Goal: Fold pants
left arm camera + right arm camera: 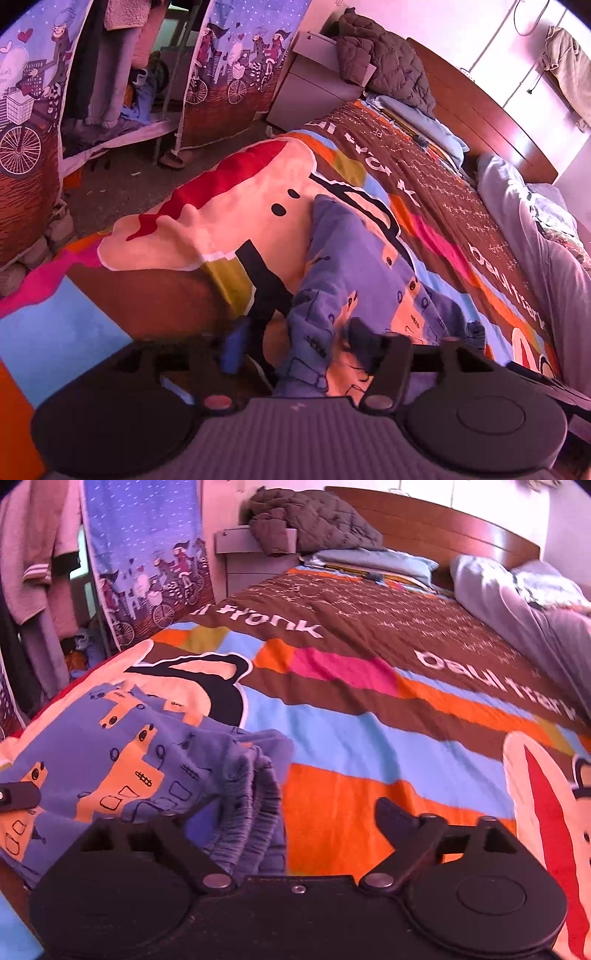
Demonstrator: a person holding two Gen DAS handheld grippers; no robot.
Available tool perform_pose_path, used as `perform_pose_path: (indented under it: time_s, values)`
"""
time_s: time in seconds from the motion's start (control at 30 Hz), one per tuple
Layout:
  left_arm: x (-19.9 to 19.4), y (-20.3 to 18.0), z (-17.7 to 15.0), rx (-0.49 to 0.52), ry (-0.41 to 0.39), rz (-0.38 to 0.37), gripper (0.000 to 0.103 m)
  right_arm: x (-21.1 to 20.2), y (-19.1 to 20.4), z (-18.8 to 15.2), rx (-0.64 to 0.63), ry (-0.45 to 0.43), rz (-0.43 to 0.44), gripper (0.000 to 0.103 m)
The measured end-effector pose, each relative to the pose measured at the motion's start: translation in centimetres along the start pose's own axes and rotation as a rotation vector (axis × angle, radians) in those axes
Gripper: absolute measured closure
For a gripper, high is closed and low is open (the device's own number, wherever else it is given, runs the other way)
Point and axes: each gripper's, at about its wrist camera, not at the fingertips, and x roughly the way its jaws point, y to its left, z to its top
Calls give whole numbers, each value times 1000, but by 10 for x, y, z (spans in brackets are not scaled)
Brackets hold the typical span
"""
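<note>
The pants [354, 266] are blue with orange printed shapes and lie on the colourful bedspread [177, 236]. In the left wrist view my left gripper [299, 343] is open, its jaws spread on either side of the near end of the pants. In the right wrist view the pants [122, 746] lie at the left, with the gathered waistband [251, 812] between the fingers. My right gripper [291, 823] is open around the waistband. The left gripper's fingertip [18, 795] shows at the left edge, on the pants.
The bed has a wooden headboard [443, 528], pillows [373, 563] and a grey duvet [517, 602] along its right side. A dark jacket [314, 517] lies on a bedside cabinet [243, 561]. A fabric wardrobe with a bicycle print [236, 74] stands beyond the bed, on the floor [110, 184].
</note>
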Motion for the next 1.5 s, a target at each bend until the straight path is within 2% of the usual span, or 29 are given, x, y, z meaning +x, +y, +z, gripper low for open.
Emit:
perform_pose_path:
  time_s: [0.13, 0.3, 0.57, 0.67, 0.77, 0.87, 0.93, 1.1, 1.37, 1.5]
  values:
    - [-1, -4, -2, -1, 2, 3, 18, -17, -5, -5, 12, -15, -6, 2]
    - [-7, -17, -8, 30, -30, 22, 5, -45, -12, -16, 103, -51, -5, 1]
    - [-29, -27, -32, 133, -159, -39, 1, -85, -18, -40, 187, -137, -1, 1]
    - [-39, -26, -36, 147, -144, -68, 1, -96, -17, -55, 206, -179, 3, 1]
    - [-59, -16, -42, 129, -134, -138, 1, -109, -20, -68, 246, -222, 1, 1]
    - [-78, -6, -52, 136, -145, -150, 1, -122, -23, -83, 284, -245, 5, 1]
    - [-86, -4, -60, 169, -165, -130, 1, -132, -24, -93, 296, -254, 3, 1]
    - [-102, -14, -79, 303, -207, -27, 1, -159, -21, -113, 313, -283, 4, 1]
    - [-146, -30, -104, 342, -367, 67, 0, -190, -4, -125, 211, -354, 46, 1]
    - [-152, -34, -112, 354, -355, 106, 0, -203, 2, -127, 139, -383, 62, 1]
